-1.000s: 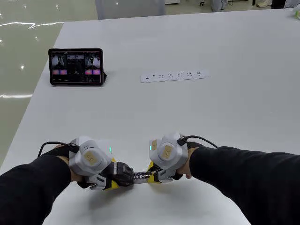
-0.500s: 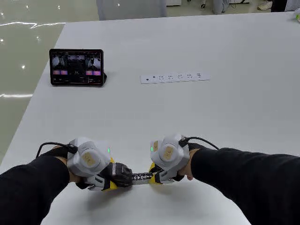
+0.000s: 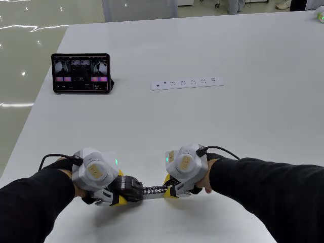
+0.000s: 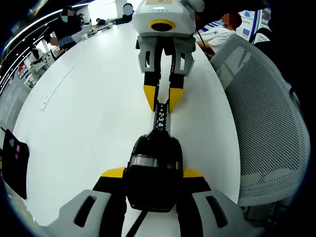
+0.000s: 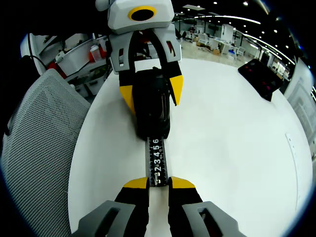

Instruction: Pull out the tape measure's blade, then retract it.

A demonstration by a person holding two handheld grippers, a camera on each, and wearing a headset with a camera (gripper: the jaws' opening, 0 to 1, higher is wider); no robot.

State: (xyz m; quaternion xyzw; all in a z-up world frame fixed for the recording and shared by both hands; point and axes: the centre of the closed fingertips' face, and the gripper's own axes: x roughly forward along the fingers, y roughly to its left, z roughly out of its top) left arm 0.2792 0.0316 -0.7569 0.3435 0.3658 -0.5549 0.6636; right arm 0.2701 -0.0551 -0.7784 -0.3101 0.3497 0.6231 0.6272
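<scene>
A black tape measure (image 3: pixel 130 188) lies low over the white table (image 3: pixel 202 126), near its front edge. My left gripper (image 3: pixel 112 195) is shut on its body (image 4: pixel 153 170). A short length of numbered blade (image 3: pixel 153 191) runs from the case to my right gripper (image 3: pixel 169 191), which is shut on the blade's tip (image 5: pixel 156 173). In the left gripper view the blade (image 4: pixel 161 118) leads to the right gripper (image 4: pixel 160 98) straight ahead. The right gripper view looks back along the blade at the case (image 5: pixel 153 108), held between the left gripper's yellow-tipped fingers (image 5: pixel 127 96).
A tablet (image 3: pixel 81 73) stands at the table's far left, and a white power strip (image 3: pixel 187 82) lies mid-table. A grey mesh chair (image 4: pixel 266 128) sits close behind the front edge. The table's left edge (image 3: pixel 30 116) drops to a glossy floor.
My right gripper has edged a little to the right, and slightly more blade shows between the two grippers. The left gripper and case have stayed put.
</scene>
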